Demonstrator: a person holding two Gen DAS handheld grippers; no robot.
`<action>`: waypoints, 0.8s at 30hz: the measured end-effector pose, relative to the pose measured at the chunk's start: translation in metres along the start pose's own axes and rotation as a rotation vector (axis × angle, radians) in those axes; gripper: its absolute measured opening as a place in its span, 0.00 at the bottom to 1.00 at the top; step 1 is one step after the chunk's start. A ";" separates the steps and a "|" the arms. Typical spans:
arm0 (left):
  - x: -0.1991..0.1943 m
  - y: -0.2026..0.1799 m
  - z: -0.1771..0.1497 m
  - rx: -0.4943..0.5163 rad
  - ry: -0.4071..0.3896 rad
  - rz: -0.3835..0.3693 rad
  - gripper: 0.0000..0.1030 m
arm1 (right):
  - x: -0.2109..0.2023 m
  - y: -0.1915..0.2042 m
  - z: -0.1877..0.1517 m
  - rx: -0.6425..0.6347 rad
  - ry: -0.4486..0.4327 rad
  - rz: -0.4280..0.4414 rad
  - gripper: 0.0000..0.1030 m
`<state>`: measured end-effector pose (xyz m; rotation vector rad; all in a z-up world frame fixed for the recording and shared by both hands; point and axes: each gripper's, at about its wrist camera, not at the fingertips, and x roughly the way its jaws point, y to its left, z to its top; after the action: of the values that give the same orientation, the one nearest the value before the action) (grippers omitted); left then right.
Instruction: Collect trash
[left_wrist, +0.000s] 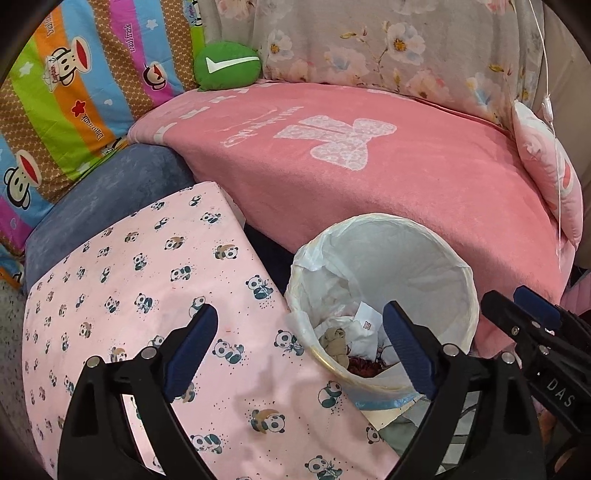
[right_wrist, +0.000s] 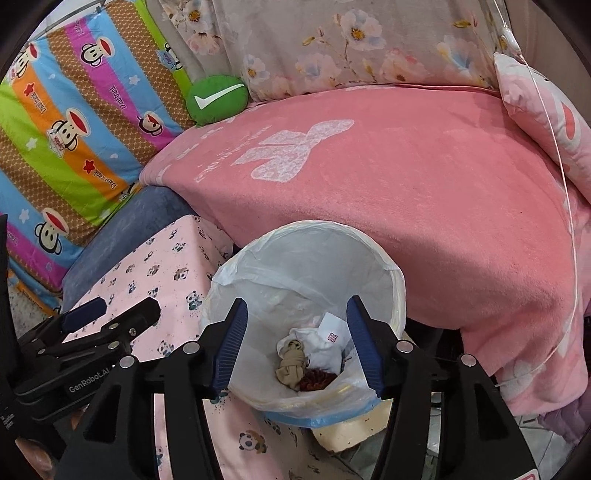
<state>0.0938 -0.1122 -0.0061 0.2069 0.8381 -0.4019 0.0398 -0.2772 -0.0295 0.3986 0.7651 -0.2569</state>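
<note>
The right gripper (right_wrist: 293, 343) hung spread and empty directly over the lined bin (right_wrist: 395, 280), while the equally spread, empty left gripper (left_wrist: 299, 350) stood off to its left above the panda-print cloth (left_wrist: 122, 280).

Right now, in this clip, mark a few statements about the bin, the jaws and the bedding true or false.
1. The trash bin is lined with a white bag. True.
2. The bin is empty. False: a tan knotted cloth, white paper and something reddish lie inside.
3. The right gripper has its jaws open, holding nothing. True.
4. The left gripper grips the tan cloth. False: it is open and empty.
5. The green cushion shows a white checkmark. True.
</note>
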 end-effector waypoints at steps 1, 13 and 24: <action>-0.001 0.001 -0.002 -0.002 0.001 0.003 0.85 | -0.003 0.002 -0.003 -0.008 -0.002 -0.010 0.60; -0.024 0.018 -0.024 -0.052 0.002 0.051 0.91 | -0.030 0.021 -0.027 -0.101 -0.005 -0.092 0.83; -0.045 0.023 -0.043 -0.043 -0.036 0.089 0.91 | -0.050 0.030 -0.044 -0.135 -0.044 -0.166 0.96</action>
<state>0.0477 -0.0654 0.0005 0.1959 0.7985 -0.3028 -0.0111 -0.2266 -0.0145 0.2015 0.7686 -0.3667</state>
